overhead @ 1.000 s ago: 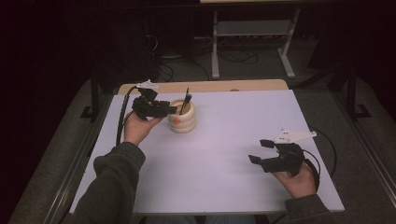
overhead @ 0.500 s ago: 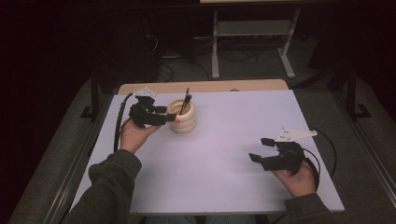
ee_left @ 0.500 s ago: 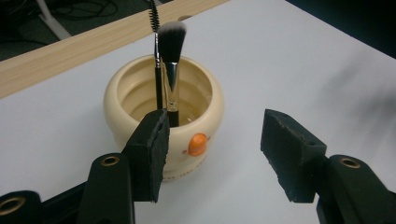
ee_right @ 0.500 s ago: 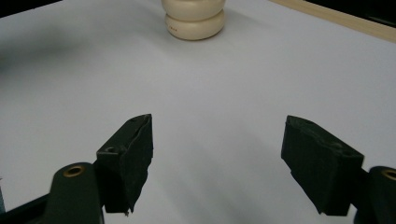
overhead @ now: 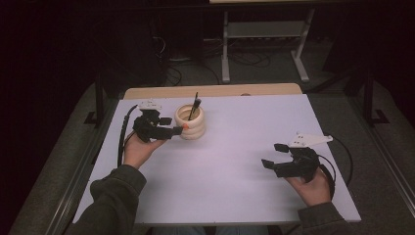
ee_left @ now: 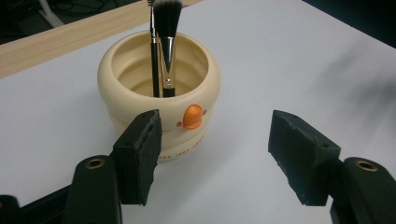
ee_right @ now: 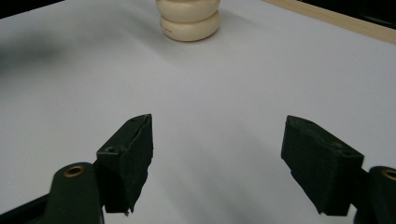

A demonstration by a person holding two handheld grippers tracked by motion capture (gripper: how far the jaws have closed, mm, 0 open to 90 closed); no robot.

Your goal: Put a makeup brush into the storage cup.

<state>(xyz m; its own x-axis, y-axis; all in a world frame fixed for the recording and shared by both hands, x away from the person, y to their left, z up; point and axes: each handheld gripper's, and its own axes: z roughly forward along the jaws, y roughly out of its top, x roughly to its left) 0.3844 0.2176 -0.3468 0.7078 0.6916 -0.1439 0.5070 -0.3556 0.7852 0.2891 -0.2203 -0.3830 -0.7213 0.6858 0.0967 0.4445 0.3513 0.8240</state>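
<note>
A cream ribbed brush holder (overhead: pixel 191 122) with two makeup brushes (ee_left: pixel 166 42) standing in it is seen near the table's (overhead: pixel 244 171) far left corner. The left gripper (overhead: pixel 172 126) is held just beside it, its jaws having just been opening, nothing clasped. The right gripper (overhead: pixel 274 154) is held released near the right edge.

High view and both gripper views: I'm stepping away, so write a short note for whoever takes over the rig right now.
Left claw: open, jaws just been opening, nothing between them; it sits just short of the cream ribbed cup.
Right claw: open, empty, over bare white tabletop near the right edge.
Things: two black brushes stand in the cup, bristles up, at the table's far left.
Done: brushes are in the cup, nothing gripped.
Left: likely nothing more with the brushes; check before moving the cup.
</note>
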